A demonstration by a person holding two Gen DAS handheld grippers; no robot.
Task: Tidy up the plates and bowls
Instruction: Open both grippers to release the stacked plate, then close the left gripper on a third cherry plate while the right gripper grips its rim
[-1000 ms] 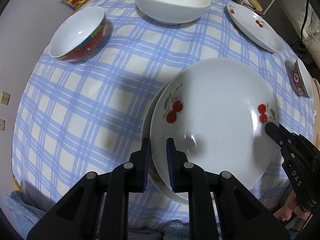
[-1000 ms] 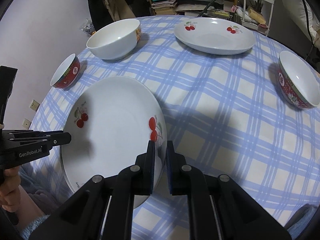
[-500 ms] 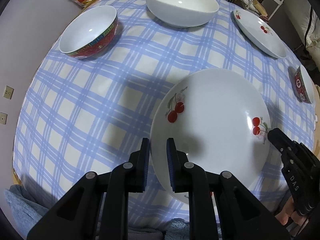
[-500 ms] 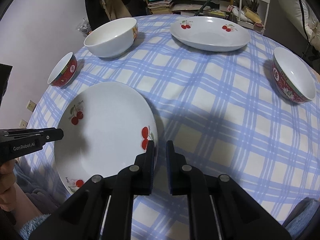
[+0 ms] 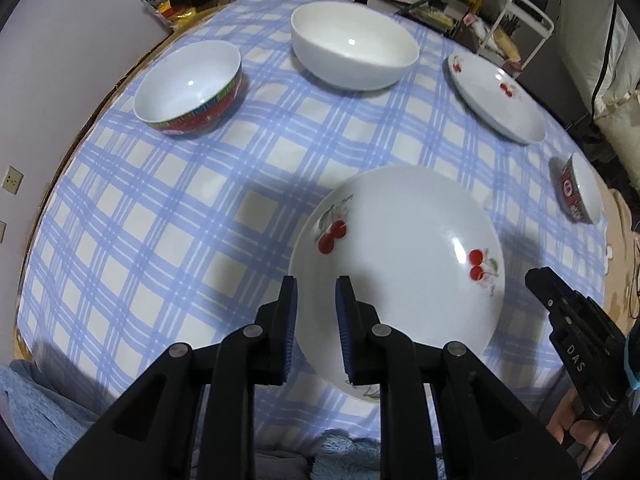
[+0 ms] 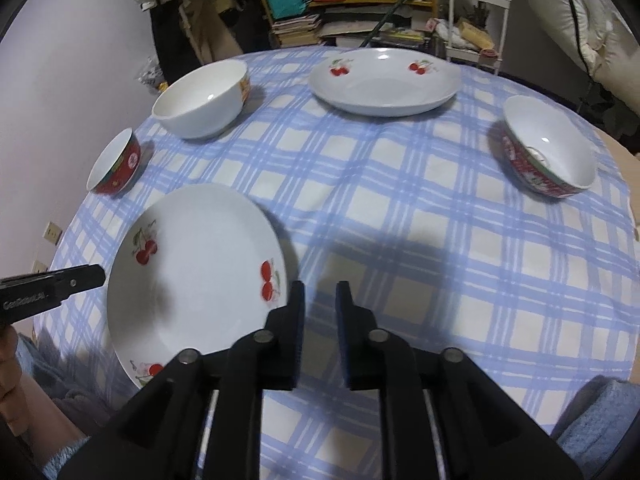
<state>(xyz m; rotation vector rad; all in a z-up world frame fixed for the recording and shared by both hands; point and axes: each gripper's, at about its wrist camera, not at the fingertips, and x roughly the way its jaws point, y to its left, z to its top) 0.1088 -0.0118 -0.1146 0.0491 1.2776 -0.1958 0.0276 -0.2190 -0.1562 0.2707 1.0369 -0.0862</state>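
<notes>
Your right gripper (image 6: 319, 300) has just been opening; its jaws now stand narrowly apart with only tablecloth (image 6: 400, 208) showing between them. The near cherry plate (image 6: 192, 276) lies just left of its left finger, flat on the cloth. Your left gripper (image 5: 316, 300) is also narrowly parted, and that plate's (image 5: 400, 264) left rim shows between its fingers; whether they touch it, you cannot tell.

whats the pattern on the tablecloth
Blue and white plaid on the tablecloth, clearest in the right wrist view.
</notes>
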